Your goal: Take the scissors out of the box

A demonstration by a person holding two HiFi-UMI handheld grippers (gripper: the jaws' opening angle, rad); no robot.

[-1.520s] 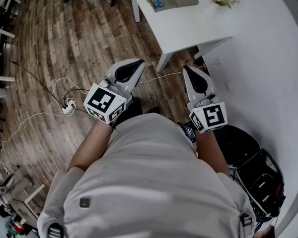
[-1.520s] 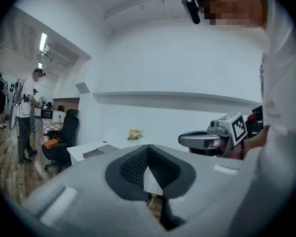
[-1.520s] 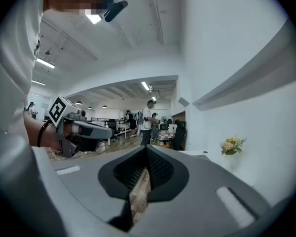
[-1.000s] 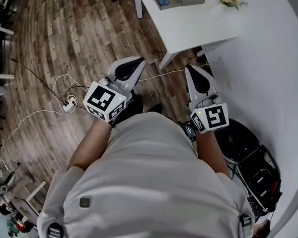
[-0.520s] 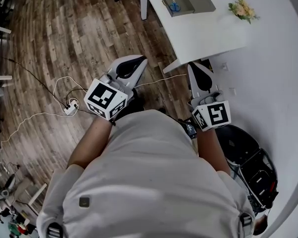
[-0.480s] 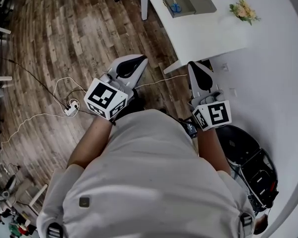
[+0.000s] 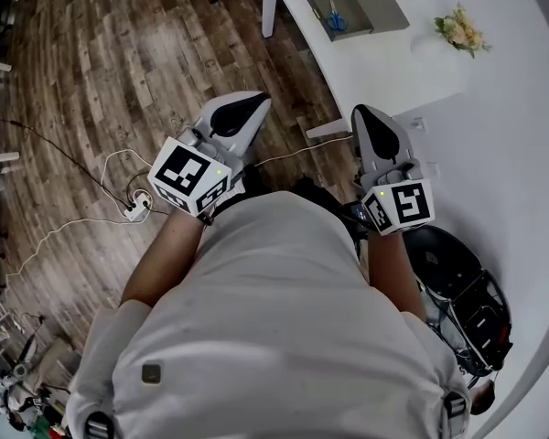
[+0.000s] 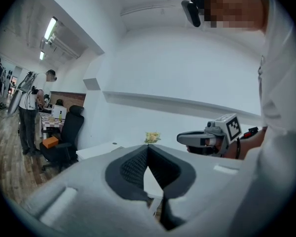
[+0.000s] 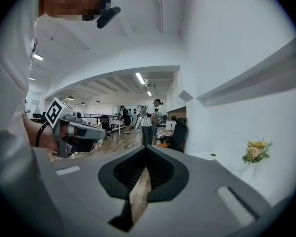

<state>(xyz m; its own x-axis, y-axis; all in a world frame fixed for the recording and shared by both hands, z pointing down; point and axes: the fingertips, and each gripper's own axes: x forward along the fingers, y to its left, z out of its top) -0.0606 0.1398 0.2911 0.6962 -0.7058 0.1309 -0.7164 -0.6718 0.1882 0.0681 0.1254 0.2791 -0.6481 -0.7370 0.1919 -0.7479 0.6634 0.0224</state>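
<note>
An open grey box (image 7: pixel 355 7) lies on the white table (image 7: pixel 393 62) at the top of the head view. Blue-handled scissors (image 7: pixel 335 21) rest inside its left half. My left gripper (image 7: pixel 256 101) and right gripper (image 7: pixel 359 110) are held side by side in front of the body, over the floor and well short of the box. Each points roughly level toward the table. In the left gripper view my left gripper (image 8: pixel 148 147) has its tips together with nothing between them. My right gripper (image 9: pixel 147 147) is likewise shut and empty. Neither gripper view shows the box.
A small bunch of flowers (image 7: pixel 462 30) stands on the table right of the box. A power strip (image 7: pixel 139 207) with white cables lies on the wood floor at left. A black wheeled base (image 7: pixel 457 291) sits by the wall at right. People and a black office chair (image 8: pixel 64 137) stand farther off.
The person has walked toward the table with both grippers held out in front. The table and box have drifted right in the head view. Neither gripper's jaws have changed.
</note>
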